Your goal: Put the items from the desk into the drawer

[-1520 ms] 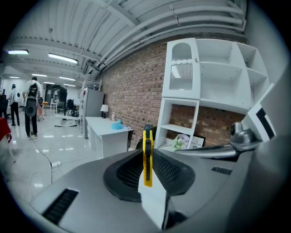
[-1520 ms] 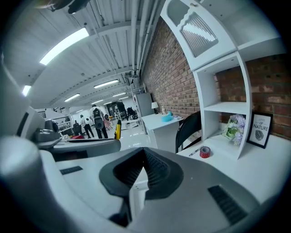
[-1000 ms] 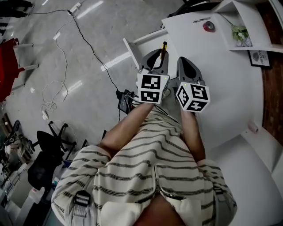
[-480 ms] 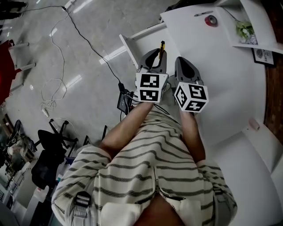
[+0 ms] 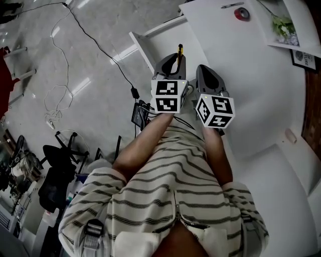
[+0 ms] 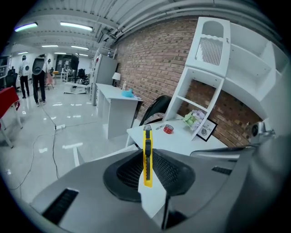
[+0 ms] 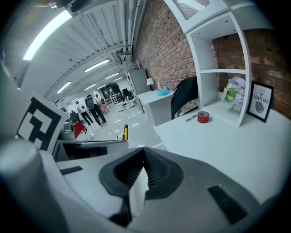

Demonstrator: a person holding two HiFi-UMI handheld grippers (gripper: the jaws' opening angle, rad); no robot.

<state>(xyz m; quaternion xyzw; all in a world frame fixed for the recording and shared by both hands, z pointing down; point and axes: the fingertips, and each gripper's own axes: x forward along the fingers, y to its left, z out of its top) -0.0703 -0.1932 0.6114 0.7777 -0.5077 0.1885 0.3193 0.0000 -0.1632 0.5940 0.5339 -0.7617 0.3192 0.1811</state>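
Note:
My left gripper (image 5: 171, 62) (image 6: 146, 154) is shut on a yellow utility knife (image 5: 179, 49) (image 6: 147, 154), which stands upright between the ribbed pads with its tip poking past them. It hovers over what looks like a pulled-out white drawer (image 5: 143, 49) at the desk's left end. Close beside it on the right, my right gripper (image 5: 207, 76) (image 7: 144, 152) is over the white desk (image 5: 251, 85); its pads meet at the tips with nothing between them. A red tape roll (image 5: 242, 13) (image 6: 168, 129) (image 7: 203, 117) and a pen (image 5: 232, 5) (image 7: 191, 118) lie at the desk's far end.
A flower pot (image 5: 282, 25) (image 7: 232, 94) and a small framed picture (image 5: 301, 56) (image 7: 258, 103) stand in the white shelf unit on the desk. Cables (image 5: 100, 47) trail over the floor, and a black office chair (image 5: 57, 168) stands at the left. People (image 6: 34, 73) stand far off.
Both grippers have sunk a little together toward the desk's left end. The knife stays in the left gripper's jaws.

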